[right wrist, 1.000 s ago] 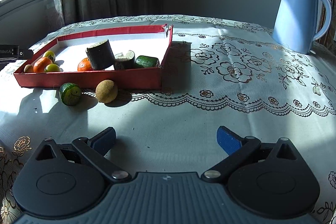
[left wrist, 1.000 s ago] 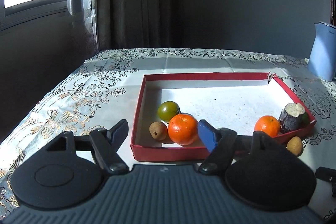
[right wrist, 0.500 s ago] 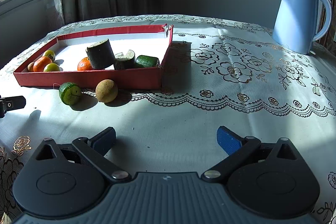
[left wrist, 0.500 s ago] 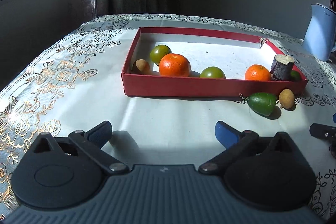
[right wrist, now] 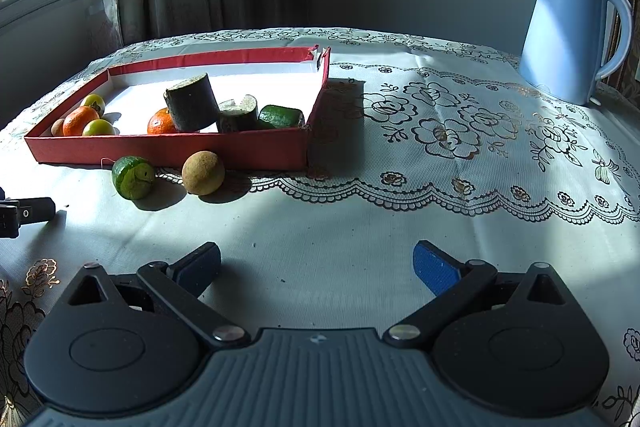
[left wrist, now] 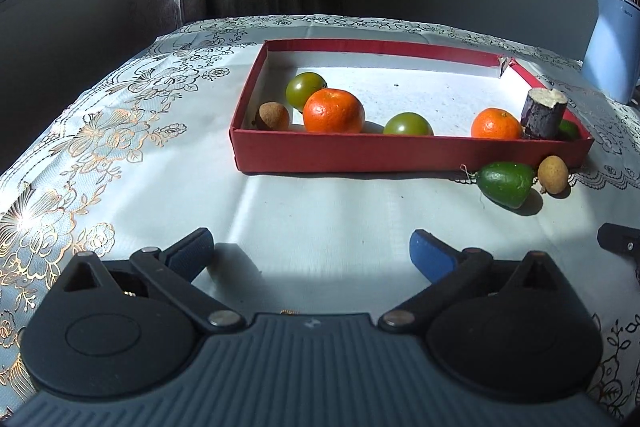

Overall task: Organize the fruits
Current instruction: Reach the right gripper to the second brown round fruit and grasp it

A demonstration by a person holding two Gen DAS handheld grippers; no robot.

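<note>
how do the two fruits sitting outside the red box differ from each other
The green fruit is dark glossy green and oblong with a blunt end; the brown fruit is tan, matte and nearly round. The green fruit looks somewhat bigger in the left wrist view, and a thin thread trails from it, while the brown one has none. Both lie on the tablecloth beside the red box.

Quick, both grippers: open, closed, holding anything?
Left gripper: open, holding nothing.
Right gripper: open, holding nothing.
</note>
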